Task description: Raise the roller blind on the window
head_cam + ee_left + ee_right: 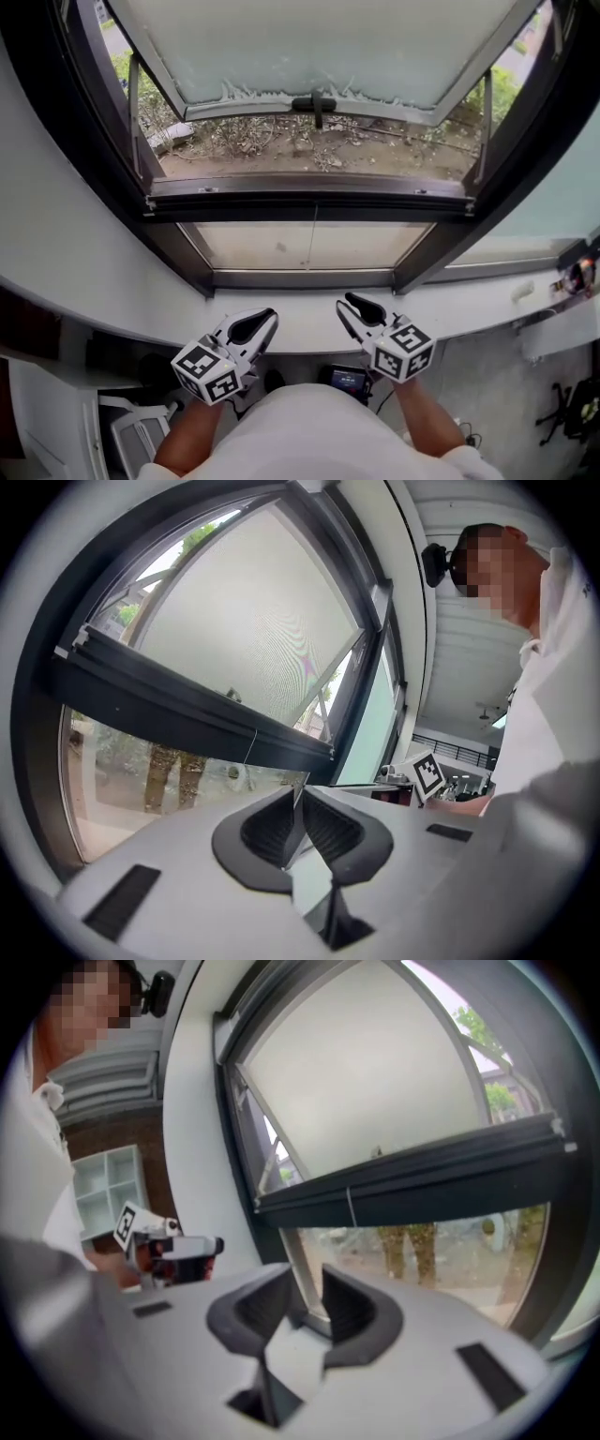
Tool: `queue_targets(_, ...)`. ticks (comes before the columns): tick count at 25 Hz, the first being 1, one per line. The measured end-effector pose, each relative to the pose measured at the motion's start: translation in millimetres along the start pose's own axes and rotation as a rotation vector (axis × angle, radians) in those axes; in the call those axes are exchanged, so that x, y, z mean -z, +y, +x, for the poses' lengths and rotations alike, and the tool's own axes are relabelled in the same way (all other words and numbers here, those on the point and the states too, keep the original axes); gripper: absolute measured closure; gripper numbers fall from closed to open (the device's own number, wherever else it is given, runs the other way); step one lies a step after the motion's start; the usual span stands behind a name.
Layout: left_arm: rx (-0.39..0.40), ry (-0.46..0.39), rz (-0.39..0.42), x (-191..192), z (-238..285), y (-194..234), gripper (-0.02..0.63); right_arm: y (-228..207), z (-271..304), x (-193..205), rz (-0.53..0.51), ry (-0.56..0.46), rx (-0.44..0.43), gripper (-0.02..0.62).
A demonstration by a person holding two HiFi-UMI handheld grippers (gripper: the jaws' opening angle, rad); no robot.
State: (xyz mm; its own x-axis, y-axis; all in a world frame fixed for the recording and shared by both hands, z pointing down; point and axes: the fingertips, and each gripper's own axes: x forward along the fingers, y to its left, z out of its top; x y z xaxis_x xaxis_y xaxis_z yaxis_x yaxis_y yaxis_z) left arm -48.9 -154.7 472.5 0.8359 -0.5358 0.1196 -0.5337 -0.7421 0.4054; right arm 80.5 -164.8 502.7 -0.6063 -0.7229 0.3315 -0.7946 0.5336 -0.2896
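- Pale sheet (319,42) fills the swung-out upper sash above the dark crossbar (309,202) of the window. I cannot tell whether this sheet is the roller blind or frosted glass.
- A thin cord (316,234) hangs from the crossbar down in front of the lower pane (272,246).
- Both bare forearms reach forward side by side, below the crossbar and over the white sill (305,330).
- The left tool (268,317) points toward the crossbar, angled slightly inward. Its jaws are pressed together with nothing between them.
- The right tool (349,303) mirrors it, tips leaning toward the left one. Its jaws stand partly apart and empty, and only the window frame shows through the gap.
- Neither tool touches the cord or the crossbar, and both sit well short of them.
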Motion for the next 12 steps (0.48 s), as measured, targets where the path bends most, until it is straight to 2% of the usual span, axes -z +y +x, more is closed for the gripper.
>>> queue_targets(7,-0.065,0.022,0.13,-10,19,20,0.569,-29,6,-12,-0.191,0.042,0.061,0.5)
queue_targets(12,-0.09,0.039,0.207,-20,31,33,0.563,-47,10,-25,-0.263,0.05,0.093,0.5)
